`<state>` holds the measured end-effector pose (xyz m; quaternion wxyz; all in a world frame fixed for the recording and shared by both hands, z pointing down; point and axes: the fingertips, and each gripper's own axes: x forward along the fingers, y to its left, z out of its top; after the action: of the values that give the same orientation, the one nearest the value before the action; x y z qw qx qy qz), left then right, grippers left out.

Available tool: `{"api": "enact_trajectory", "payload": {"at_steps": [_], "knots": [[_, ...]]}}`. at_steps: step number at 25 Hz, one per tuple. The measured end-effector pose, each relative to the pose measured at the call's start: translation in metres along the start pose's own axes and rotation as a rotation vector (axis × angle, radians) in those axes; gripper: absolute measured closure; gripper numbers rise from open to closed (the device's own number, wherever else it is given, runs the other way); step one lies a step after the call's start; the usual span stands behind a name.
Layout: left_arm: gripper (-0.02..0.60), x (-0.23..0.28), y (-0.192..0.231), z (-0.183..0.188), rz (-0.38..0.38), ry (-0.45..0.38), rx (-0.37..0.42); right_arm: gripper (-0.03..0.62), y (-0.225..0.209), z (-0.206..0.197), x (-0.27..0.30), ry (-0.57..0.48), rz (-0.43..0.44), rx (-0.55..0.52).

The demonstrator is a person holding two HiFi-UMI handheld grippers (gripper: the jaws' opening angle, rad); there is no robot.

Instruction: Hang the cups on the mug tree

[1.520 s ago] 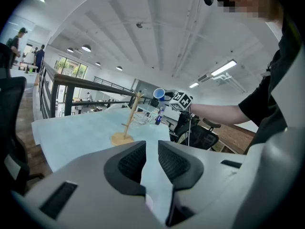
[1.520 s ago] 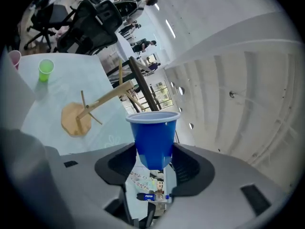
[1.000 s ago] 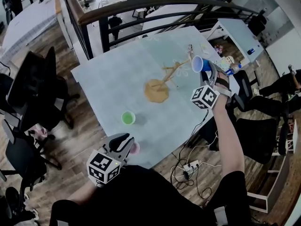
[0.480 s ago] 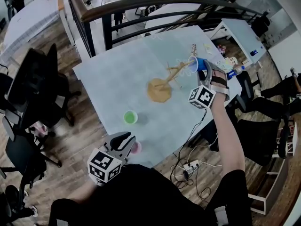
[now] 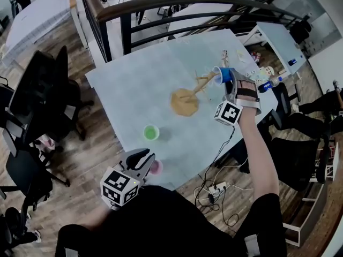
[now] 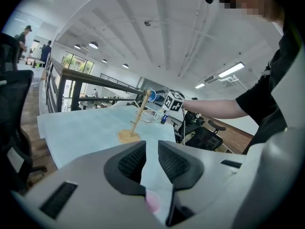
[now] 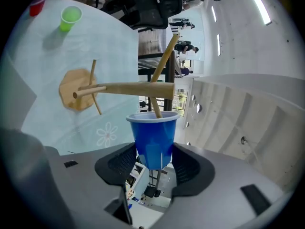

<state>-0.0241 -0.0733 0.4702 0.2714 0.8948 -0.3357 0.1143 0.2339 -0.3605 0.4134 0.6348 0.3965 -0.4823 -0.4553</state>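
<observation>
The wooden mug tree [image 5: 188, 96] stands mid-table on its round base. My right gripper [image 5: 229, 82] is shut on a blue cup [image 5: 222, 75] held on its side at the tree's upper branches. In the right gripper view the blue cup [image 7: 153, 138] sits between the pads and one peg [image 7: 156, 107] reaches into its mouth. A green cup [image 5: 151, 132] stands left of the tree. A pink cup [image 5: 155, 167] stands at the near table edge, just under my left gripper [image 5: 142, 156]. The left gripper [image 6: 151, 152] has a narrow gap between its jaws with nothing in it.
The pale blue table [image 5: 134, 79] ends at a black railing [image 5: 161, 7] behind. Bottles and small clutter [image 5: 263, 74] lie at its far right corner. Office chairs [image 5: 37, 98] stand to the left, and cables with a power strip [image 5: 215, 189] lie on the floor.
My right gripper has rolled and carried the blue cup down and leftwards onto the tree's branches. The left gripper has stayed where it was.
</observation>
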Motion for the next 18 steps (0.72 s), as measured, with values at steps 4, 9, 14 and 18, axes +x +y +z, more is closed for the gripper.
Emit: {"api": "enact_trajectory", "payload": {"at_steps": [4, 9, 14, 18], "knots": [[0.495, 0.000, 0.004, -0.005, 0.005, 0.012, -0.008, 0.336, 0.003, 0.004, 0.000, 0.006, -0.009, -0.039], [0.495, -0.001, 0.004, -0.007, 0.007, 0.022, -0.012, 0.336, 0.005, 0.005, 0.000, 0.019, -0.023, -0.067], [0.495, -0.001, 0.003, -0.007, 0.002, 0.021, -0.011, 0.336, 0.003, 0.010, -0.001, 0.008, -0.031, -0.071], [0.495, -0.002, 0.003, -0.007, 0.008, 0.016, -0.010, 0.335, 0.002, 0.019, -0.004, -0.032, -0.055, -0.082]]}}
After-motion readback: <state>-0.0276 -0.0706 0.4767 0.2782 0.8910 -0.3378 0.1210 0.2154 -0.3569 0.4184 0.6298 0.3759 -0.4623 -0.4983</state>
